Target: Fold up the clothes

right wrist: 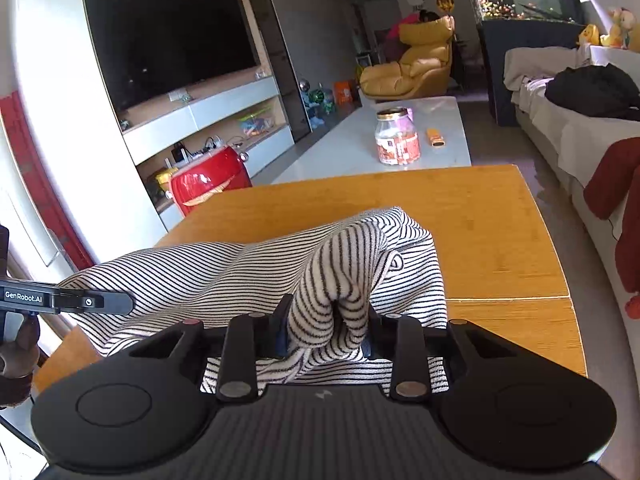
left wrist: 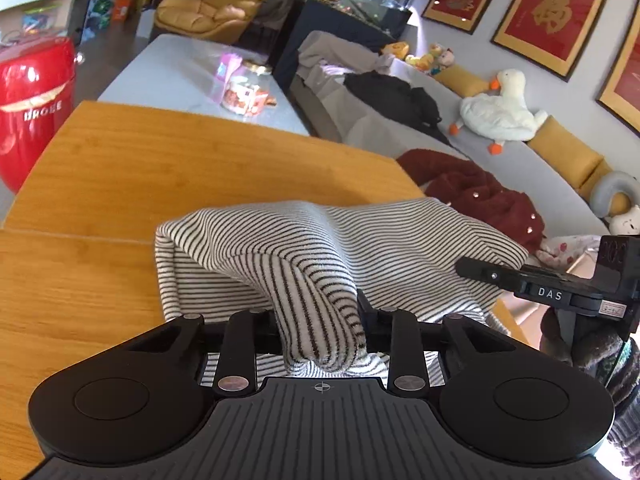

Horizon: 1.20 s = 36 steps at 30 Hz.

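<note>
- Two grips hold one garment: the striped knit top [left wrist: 280, 240] lies across the near part of the wooden worktop [left wrist: 120, 168], and both of my tools have bunched folds of it lifted off the wood.
- My left gripper [left wrist: 320, 332] has its fingers closed on a thick roll of the striped cloth; the roll stands up from the garment and runs down between the fingers, filling the gap.
- From that grip the cloth spreads away in a soft tent, with a doubled edge showing at its left side and slack ripples between my two tools.
- My right gripper [right wrist: 326, 332] is likewise closed on a gathered wad of the same top, the stripes crumpled tight where the fingers pinch it.
- To the right of that grip the hem side drapes down onto the bare worktop [right wrist: 500, 240].
- Handling, as I judge it: light, limp and stretchy, with no stiffness of its own, so it sags wherever I do not carry it.
- The knit looks grippy rather than slippery, and nothing in it is fragile.
- Pinching a bunch pulls the stripes askew; an edge or corner would give me a truer fold line than a fistful of the middle.
- Whether this lift comes early or late in the folding, I cannot tell.
</note>
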Each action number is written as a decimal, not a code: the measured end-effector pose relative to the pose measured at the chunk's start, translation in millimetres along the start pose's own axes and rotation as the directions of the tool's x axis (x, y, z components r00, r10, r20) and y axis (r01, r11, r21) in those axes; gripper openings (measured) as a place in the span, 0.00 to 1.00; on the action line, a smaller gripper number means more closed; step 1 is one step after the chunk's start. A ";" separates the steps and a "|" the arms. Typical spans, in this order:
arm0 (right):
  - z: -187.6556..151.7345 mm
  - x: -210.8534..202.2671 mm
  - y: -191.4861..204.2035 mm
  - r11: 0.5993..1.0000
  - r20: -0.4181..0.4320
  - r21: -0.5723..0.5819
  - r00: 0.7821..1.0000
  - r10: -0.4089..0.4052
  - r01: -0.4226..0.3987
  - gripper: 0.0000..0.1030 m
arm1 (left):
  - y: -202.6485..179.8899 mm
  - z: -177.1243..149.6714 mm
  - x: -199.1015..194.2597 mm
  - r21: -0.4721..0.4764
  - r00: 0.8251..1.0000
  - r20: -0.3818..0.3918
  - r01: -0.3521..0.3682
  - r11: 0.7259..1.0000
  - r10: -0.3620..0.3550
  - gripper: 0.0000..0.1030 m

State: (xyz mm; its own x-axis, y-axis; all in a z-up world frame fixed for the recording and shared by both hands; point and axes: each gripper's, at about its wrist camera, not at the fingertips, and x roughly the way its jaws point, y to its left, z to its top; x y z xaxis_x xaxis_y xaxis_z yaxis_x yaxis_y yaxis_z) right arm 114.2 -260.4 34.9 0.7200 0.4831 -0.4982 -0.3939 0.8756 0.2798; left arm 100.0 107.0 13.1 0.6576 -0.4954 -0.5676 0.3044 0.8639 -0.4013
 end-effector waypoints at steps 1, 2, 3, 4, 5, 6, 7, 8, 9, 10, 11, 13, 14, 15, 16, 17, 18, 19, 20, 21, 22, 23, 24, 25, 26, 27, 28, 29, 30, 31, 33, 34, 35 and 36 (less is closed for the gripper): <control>-2.7 -2.7 -0.5 1.000 -0.002 -0.004 1.000 0.000 0.000 0.30 | -3.3 -3.6 -5.2 0.008 1.000 0.001 0.009 1.000 -0.009 0.31; -6.1 -4.0 -1.3 1.000 -0.006 -0.009 1.000 -0.003 0.003 0.30 | -6.6 -7.3 -10.4 0.016 1.000 0.002 0.018 1.000 -0.018 0.32; -9.4 -5.4 -2.0 1.000 -0.011 -0.014 1.000 -0.005 0.005 0.31 | -10.0 -10.9 -15.6 0.023 1.000 0.002 0.027 0.999 -0.028 0.33; -12.8 -6.7 -2.7 1.000 -0.016 -0.019 1.000 -0.007 0.007 0.31 | -11.9 -15.7 -17.8 0.029 1.000 -0.002 0.029 0.999 -0.029 0.33; -18.5 -2.7 -3.0 0.999 -0.031 -0.028 0.999 -0.022 0.021 0.32 | -11.5 -22.2 -15.3 0.030 1.000 -0.014 0.020 0.999 -0.020 0.34; -24.8 2.7 -3.2 0.999 -0.048 -0.039 0.998 -0.040 0.038 0.32 | -9.3 -28.7 -10.3 0.022 0.999 -0.033 0.007 1.000 -0.006 0.35; -31.9 9.6 -2.9 0.996 -0.065 -0.059 0.995 -0.069 0.065 0.35 | -6.0 -34.6 -4.1 0.009 0.998 -0.055 -0.008 1.000 0.009 0.35; -38.1 14.0 -2.8 0.993 -0.066 -0.078 0.993 -0.095 0.090 0.38 | -2.0 -40.4 1.9 -0.004 0.997 -0.076 -0.023 1.000 0.023 0.37; -44.1 17.7 -2.8 0.989 -0.061 -0.097 0.991 -0.119 0.113 0.44 | 2.4 -46.3 7.7 -0.015 0.995 -0.096 -0.037 0.999 0.036 0.40; -45.2 17.4 -2.6 0.987 -0.055 -0.106 0.990 -0.129 0.123 0.50 | 5.7 -50.4 9.6 -0.021 0.995 -0.096 -0.039 0.999 0.037 0.42; -45.0 16.1 -2.3 0.985 -0.050 -0.112 0.990 -0.135 0.129 0.51 | 7.0 -51.1 7.7 -0.022 0.996 -0.088 -0.034 0.999 0.032 0.43; -43.9 14.0 -1.8 0.979 -0.039 -0.126 0.985 -0.167 0.161 0.69 | 7.5 -47.8 -0.2 -0.022 0.996 -0.075 -0.051 0.998 0.049 0.51; -42.8 13.5 -1.6 0.972 -0.035 -0.135 0.980 -0.196 0.190 0.76 | 6.2 -45.8 -6.4 -0.012 0.996 -0.057 -0.062 0.998 0.061 0.53; -41.0 12.5 -2.0 0.968 -0.027 -0.137 0.976 -0.218 0.212 0.85 | 4.8 -43.7 -12.6 -0.002 0.997 -0.039 -0.072 0.997 0.072 0.53; -39.0 11.5 -2.4 0.963 -0.018 -0.137 0.971 -0.237 0.232 0.87 | 2.6 -42.2 -19.5 0.013 0.997 -0.018 -0.081 0.997 0.081 0.54; -36.3 9.0 -4.0 0.966 -0.009 -0.117 0.972 -0.235 0.232 0.89 | -1.0 -40.8 -27.0 0.032 0.996 0.006 -0.085 0.996 0.085 0.61; -33.5 6.2 -5.9 0.970 0.001 -0.092 0.974 -0.227 0.226 0.96 | -4.8 -39.8 -33.4 0.048 0.996 0.025 -0.083 0.995 0.082 0.67; -30.6 3.3 -7.7 0.973 0.010 -0.067 0.975 -0.220 0.220 1.00 | -8.4 -39.6 -38.6 0.055 0.997 0.036 -0.071 0.996 0.070 0.82; -25.8 2.0 -8.8 0.975 0.021 -0.050 0.976 -0.217 0.217 1.00 | -11.4 -39.6 -42.1 0.052 0.998 0.040 -0.048 0.997 0.046 0.89; -20.4 1.1 -9.7 0.976 0.032 -0.035 0.976 -0.214 0.215 1.00 | -13.4 -39.5 -42.1 0.038 0.999 0.032 -0.013 0.999 0.011 0.90; -17.6 4.3 -10.0 0.976 0.028 -0.039 0.977 -0.212 0.213 1.00 | -15.2 -39.2 -40.2 0.016 0.999 0.015 0.028 0.999 -0.029 0.90; -15.4 8.5 -10.2 0.976 0.019 -0.049 0.977 -0.211 0.212 1.00 | -16.2 -39.0 -36.3 -0.010 0.998 -0.004 0.063 0.998 -0.063 0.92; -13.2 12.7 -10.4 0.976 0.010 -0.059 0.978 -0.209 0.210 1.00 | -16.6 -38.7 -30.3 -0.038 0.995 -0.026 0.091 0.995 -0.092 0.92; -14.2 20.1 -11.1 0.973 -0.009 -0.071 0.976 -0.220 0.218 1.00 | -15.9 -38.9 -23.0 -0.068 0.992 -0.048 0.111 0.992 -0.114 0.92; -17.0 23.9 -12.7 0.973 -0.021 -0.066 0.974 -0.224 0.223 1.00 | -13.8 -39.6 -15.2 -0.096 0.990 -0.066 0.118 0.988 -0.125 0.92; -20.0 26.4 -14.4 0.973 -0.031 -0.058 0.973 -0.227 0.225 1.00 | -11.4 -40.2 -8.2 -0.121 0.988 -0.080 0.121 0.985 -0.132 0.93; -22.9 29.0 -16.1 0.973 -0.041 -0.049 0.973 -0.229 0.227 1.00 | -8.4 -40.9 -1.9 -0.146 0.986 -0.091 0.123 0.982 -0.138 0.93; -25.9 31.5 -17.9 0.972 -0.051 -0.041 0.972 -0.231 0.229 1.00 | -4.2 -41.6 3.7 -0.173 0.985 -0.099 0.125 0.977 -0.143 0.94; -28.9 34.0 -19.6 0.972 -0.061 -0.033 0.970 -0.233 0.232 1.00 | 0.9 -41.2 8.7 -0.203 0.983 -0.102 0.128 0.971 -0.151 0.94; -31.9 36.6 -21.3 0.972 -0.071 -0.024 0.969 -0.235 0.234 1.00 | 5.4 -39.4 12.5 -0.228 0.982 -0.099 0.135 0.964 -0.161 0.95; -37.9 41.7 -24.7 0.971 -0.092 -0.007 0.967 -0.239 0.239 1.00 | 12.4 -33.4 19.1 -0.264 0.981 -0.092 0.143 0.954 -0.173 0.96; -39.2 41.3 -25.7 0.971 -0.094 0.000 0.967 -0.237 0.238 1.00 | 15.5 -29.6 23.0 -0.274 0.982 -0.090 0.137 0.952 -0.167 0.96; -40.0 40.1 -26.5 0.972 -0.095 0.007 0.968 -0.234 0.236 1.00 | 18.0 -25.6 27.0 -0.277 0.983 -0.088 0.129 0.952 -0.159 0.96; -40.8 39.1 -26.2 0.973 -0.095 0.009 0.968 -0.231 0.233 1.00 | 19.6 -21.0 31.8 -0.273 0.985 -0.086 0.118 0.955 -0.147 0.96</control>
State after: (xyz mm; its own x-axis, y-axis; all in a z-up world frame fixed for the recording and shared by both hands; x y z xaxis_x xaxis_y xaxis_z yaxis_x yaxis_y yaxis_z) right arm 129.4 -264.2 -25.4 0.7339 0.2662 -0.6249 -0.2102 0.9638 0.1638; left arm 112.5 106.3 -27.9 0.5440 -0.6227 -0.5624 0.1805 0.7414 -0.6464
